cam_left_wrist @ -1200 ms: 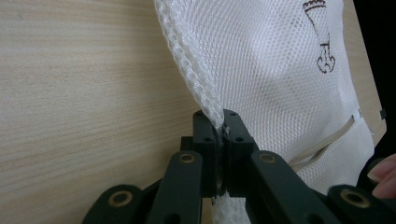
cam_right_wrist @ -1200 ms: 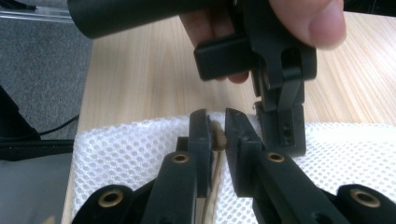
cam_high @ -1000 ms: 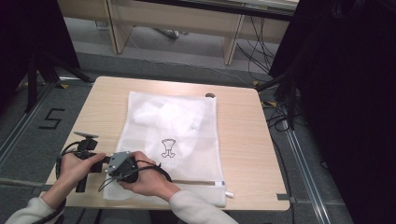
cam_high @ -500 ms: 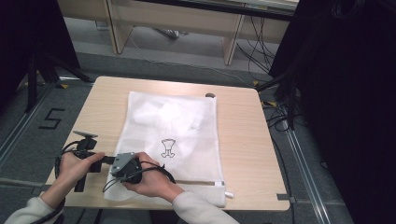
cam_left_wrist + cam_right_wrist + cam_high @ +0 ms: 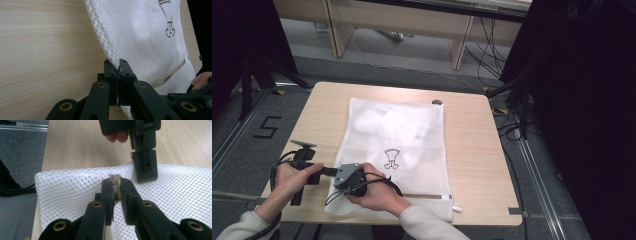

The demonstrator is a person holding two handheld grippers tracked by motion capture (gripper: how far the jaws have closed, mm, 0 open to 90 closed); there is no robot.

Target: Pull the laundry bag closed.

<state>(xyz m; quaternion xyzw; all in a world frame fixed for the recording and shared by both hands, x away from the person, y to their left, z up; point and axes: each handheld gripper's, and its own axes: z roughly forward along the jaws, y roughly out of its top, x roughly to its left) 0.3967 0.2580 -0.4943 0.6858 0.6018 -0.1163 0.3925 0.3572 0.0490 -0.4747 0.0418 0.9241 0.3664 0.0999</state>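
Lying flat on the desk [image 5: 472, 150], the white mesh bag [image 5: 402, 135] reaches from middle to near edge. At its near left corner, the left tool [image 5: 118, 68] pinches the bag's edge, and the right tool [image 5: 115, 183] pinches its zipper pull [image 5: 115, 179] just beside it.

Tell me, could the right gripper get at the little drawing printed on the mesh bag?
Probably not yet: the right gripper is clamped on the zipper pull of the mesh laundry bag; the drawing lies uncovered nearby.
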